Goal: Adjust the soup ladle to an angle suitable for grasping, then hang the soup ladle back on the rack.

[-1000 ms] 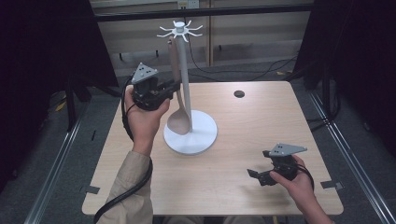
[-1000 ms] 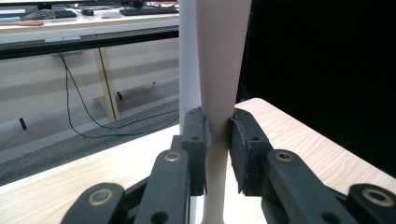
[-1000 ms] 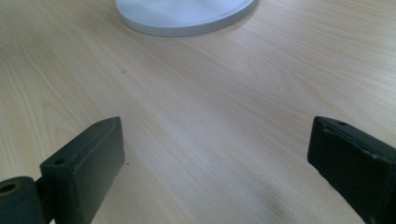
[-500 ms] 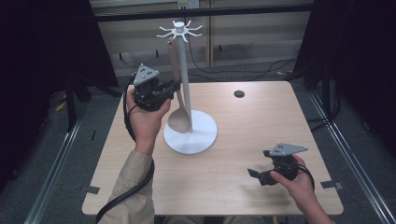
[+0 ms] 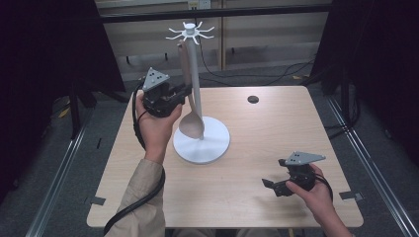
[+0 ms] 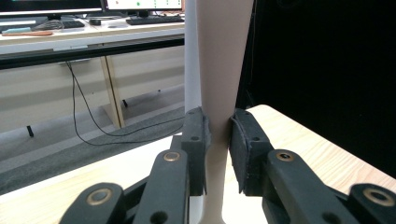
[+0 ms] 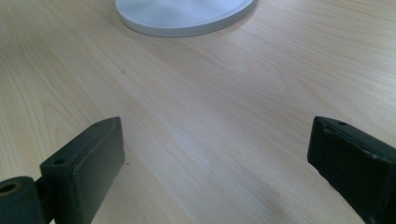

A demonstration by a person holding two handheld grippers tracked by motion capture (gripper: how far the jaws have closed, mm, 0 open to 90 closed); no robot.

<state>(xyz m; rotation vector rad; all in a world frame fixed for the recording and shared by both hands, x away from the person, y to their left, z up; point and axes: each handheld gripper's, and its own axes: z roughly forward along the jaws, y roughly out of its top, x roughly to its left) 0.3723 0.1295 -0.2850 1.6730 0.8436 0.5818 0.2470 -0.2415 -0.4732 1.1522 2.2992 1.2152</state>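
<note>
Looking along the right gripper (image 7: 217,172), its two black jaws stand wide apart at seven and four o'clock with bare pale wood surface (image 7: 224,116) between them. Up at twelve o'clock sits the white round base (image 7: 184,16), well apart from both jaws.

a lab: black curtains (image 5: 44,59) round the table (image 5: 276,128), desk with keyboards (image 6: 154,19) behind.

One wooden spoon (image 5: 190,116), hanging against the one white stand (image 5: 201,143). Two grippers: one (image 5: 182,94) just left of the stand's pole, one (image 5: 269,184) well right of its base. One dark disc (image 5: 253,99) beyond it.
</note>
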